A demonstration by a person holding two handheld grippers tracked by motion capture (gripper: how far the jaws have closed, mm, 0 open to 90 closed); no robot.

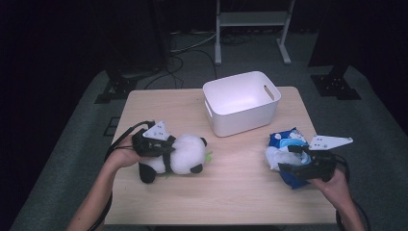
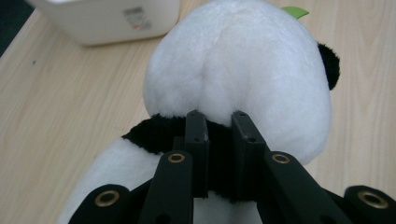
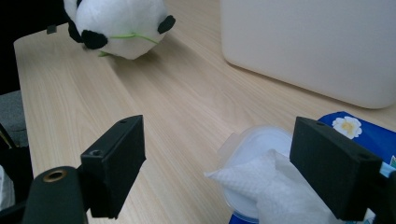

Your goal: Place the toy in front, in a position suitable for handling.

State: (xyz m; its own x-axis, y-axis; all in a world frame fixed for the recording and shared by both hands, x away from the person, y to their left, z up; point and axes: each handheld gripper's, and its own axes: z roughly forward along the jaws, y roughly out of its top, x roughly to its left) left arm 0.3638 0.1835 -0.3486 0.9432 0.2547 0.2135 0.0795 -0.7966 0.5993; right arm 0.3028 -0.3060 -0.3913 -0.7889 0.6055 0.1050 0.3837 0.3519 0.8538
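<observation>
A black-and-white plush panda (image 1: 185, 155) lies on the left of the wooden table (image 1: 240, 195). My left gripper (image 1: 168, 153) is shut on it, the jaws pinching the black band behind its head (image 2: 238, 70). In the left gripper view the left gripper (image 2: 219, 119) has both jaws pressed into the fur. At the right lies a blue pack of wet wipes (image 1: 288, 139) with its lid up and a white wipe (image 3: 261, 179) sticking out. My right gripper (image 1: 285, 161) stands open over that pack, one jaw on each side of the wipe (image 3: 224, 144), not touching it.
A white plastic bin (image 1: 240, 115) with handle slots stands at the back middle of the table, between the two hands; its wall fills the far side of the right gripper view (image 3: 303, 46). Grey carpet, cables and dark stands surround the table.
</observation>
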